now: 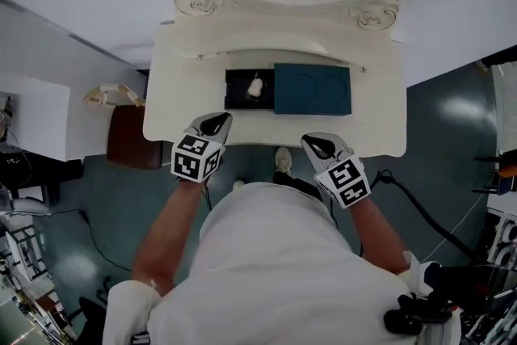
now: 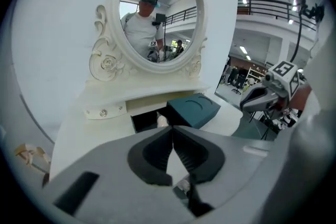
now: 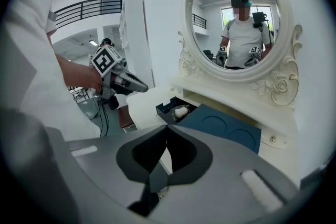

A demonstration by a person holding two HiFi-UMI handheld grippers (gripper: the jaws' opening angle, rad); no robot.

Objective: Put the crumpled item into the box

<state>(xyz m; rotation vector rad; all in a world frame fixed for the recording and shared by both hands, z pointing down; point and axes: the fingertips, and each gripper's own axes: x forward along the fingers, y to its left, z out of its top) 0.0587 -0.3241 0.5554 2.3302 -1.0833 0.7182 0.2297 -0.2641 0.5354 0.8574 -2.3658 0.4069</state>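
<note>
Crumpled item [image 1: 255, 87] in box [image 1: 235, 95] (lid [image 1: 312, 89] adj.)

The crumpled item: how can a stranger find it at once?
Find the white dressing table with the oval mirror. On it sits an open black box beside a teal piece. The crumpled item is the small white lump inside it, pale against both.
</note>
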